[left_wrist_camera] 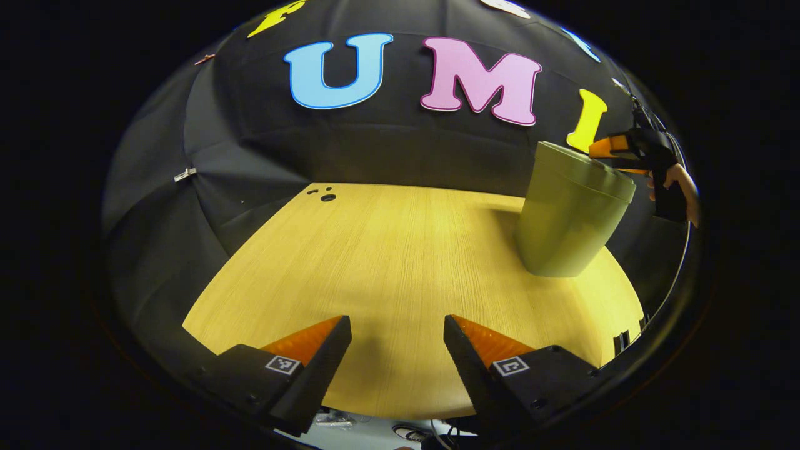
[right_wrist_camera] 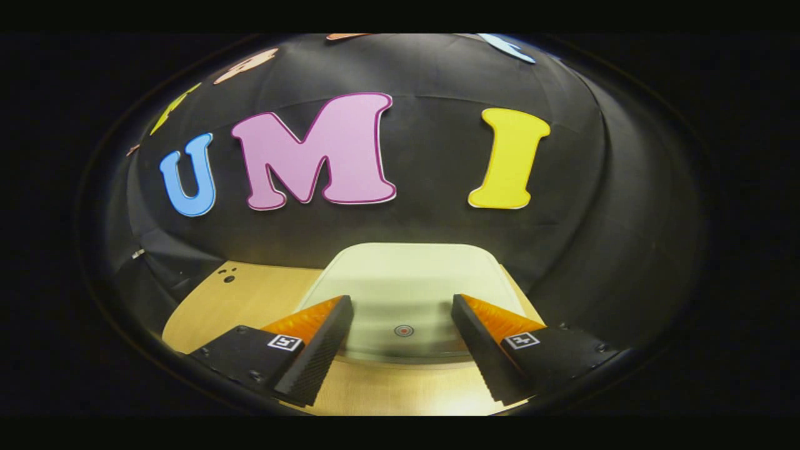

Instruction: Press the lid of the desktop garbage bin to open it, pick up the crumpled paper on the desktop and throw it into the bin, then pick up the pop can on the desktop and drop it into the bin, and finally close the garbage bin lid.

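Observation:
An olive-green garbage bin [left_wrist_camera: 572, 219] stands on the wooden desktop [left_wrist_camera: 387, 262] at the right of the left gripper view, its lid down. The right gripper [left_wrist_camera: 609, 153], held by a hand [left_wrist_camera: 678, 181], hovers at the bin's top rim there. In the right gripper view the bin lid [right_wrist_camera: 409, 287] lies flat and closed right in front, with a small round mark [right_wrist_camera: 404, 330] near its front edge. My right gripper [right_wrist_camera: 403, 340] is open just above the lid. My left gripper [left_wrist_camera: 397, 347] is open over bare desktop, holding nothing.
Black cloth walls the booth behind and to both sides. Small dark holes [left_wrist_camera: 325, 195] mark the desktop's far left corner. The desktop's near edge lies below my left fingers, with floor clutter [left_wrist_camera: 406, 431] beneath it.

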